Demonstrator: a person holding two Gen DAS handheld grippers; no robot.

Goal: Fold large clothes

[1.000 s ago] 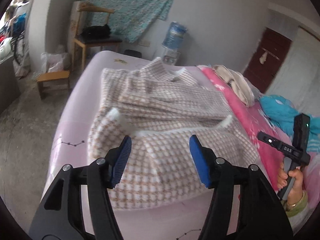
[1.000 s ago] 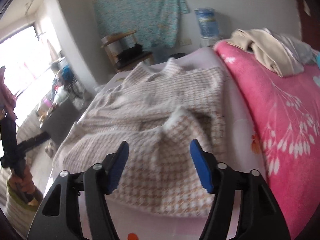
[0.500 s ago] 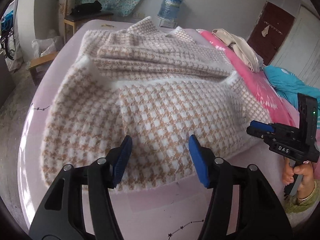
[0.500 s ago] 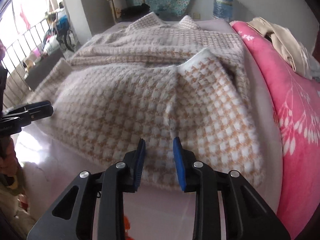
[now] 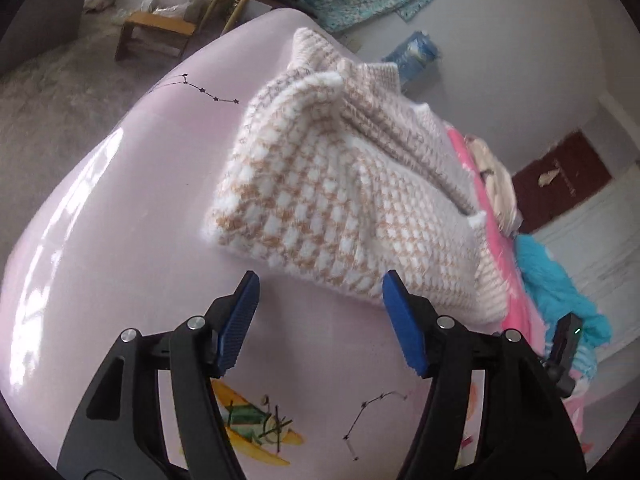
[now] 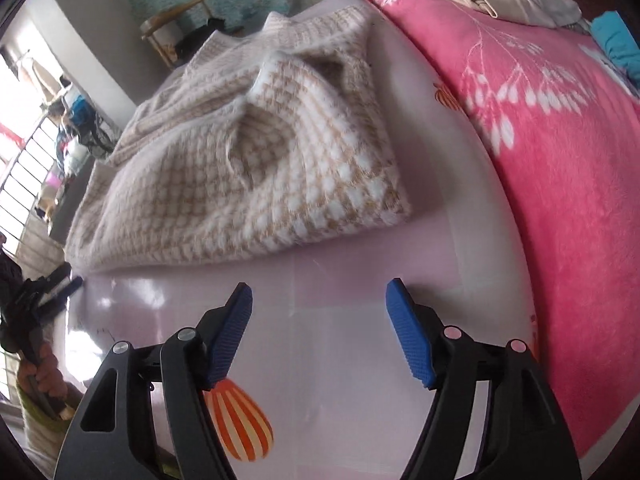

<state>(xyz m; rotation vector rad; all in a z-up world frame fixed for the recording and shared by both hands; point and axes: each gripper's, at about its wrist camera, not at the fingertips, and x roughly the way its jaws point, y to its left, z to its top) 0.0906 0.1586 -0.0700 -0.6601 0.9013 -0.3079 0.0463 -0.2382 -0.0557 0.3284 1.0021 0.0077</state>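
The checked sweater (image 5: 340, 184) lies folded into a thick bundle on the pale pink sheet (image 5: 120, 220), its long axis running across the bed, collar pointing away toward the far wall. Beside it lies the pink blanket (image 6: 560, 140). The left gripper (image 5: 320, 312) and right gripper (image 6: 320, 320) both gape, released, just short of its near edge. Half a second ago the right one was nearly closed at the hem, with the sweater spread wider.

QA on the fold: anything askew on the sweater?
Yes. The checked sweater has a raised pucker on top and a cuff sticking up, so it isn't flat. Both grippers, left and right, are open and clear of it.
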